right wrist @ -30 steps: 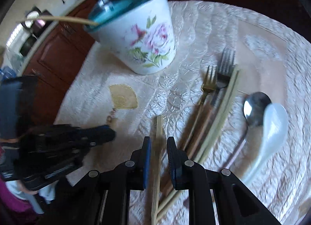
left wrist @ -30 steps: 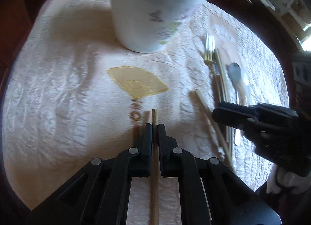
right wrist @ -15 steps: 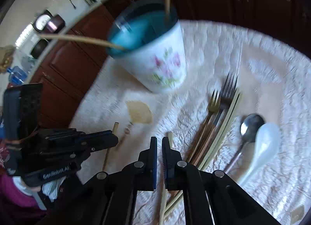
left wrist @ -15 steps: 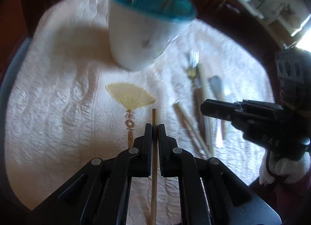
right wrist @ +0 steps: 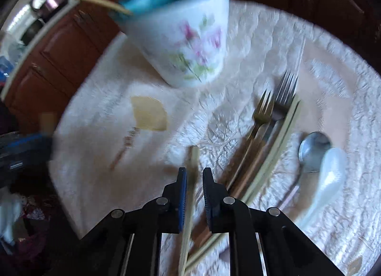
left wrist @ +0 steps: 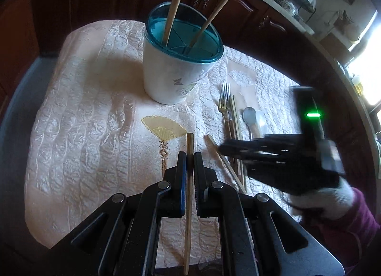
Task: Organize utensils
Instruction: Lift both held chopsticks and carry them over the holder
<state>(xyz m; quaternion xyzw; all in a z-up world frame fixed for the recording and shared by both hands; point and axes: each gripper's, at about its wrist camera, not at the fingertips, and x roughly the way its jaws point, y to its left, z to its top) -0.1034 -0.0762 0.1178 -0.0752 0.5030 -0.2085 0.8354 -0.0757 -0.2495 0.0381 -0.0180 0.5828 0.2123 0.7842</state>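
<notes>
My left gripper (left wrist: 189,154) is shut on a wooden chopstick (left wrist: 189,142), held above the cloth and pointing toward the white floral utensil holder (left wrist: 176,75) with its teal divided insert. Two chopsticks stand in the holder. In the blurred right wrist view, my right gripper (right wrist: 194,171) hangs low over another chopstick (right wrist: 194,156) that lies on the cloth. Its jaws are opening: the stick sits by the left pad, with a gap to the right pad. The right gripper (left wrist: 221,149) also shows at the right of the left wrist view.
Right of the holder (right wrist: 185,44) lie a gold fork (right wrist: 262,111), a steel fork (right wrist: 285,90), a pair of pale chopsticks (right wrist: 281,140), a metal spoon (right wrist: 314,147) and a white ceramic spoon (right wrist: 331,176). The quilted cloth (left wrist: 83,133) covers a round table. Dark cabinets stand behind.
My left gripper rose with its chopstick, so the holder's top now shows. My right gripper shut half a second ago, then parted its jaws and sank closer to the cloth.
</notes>
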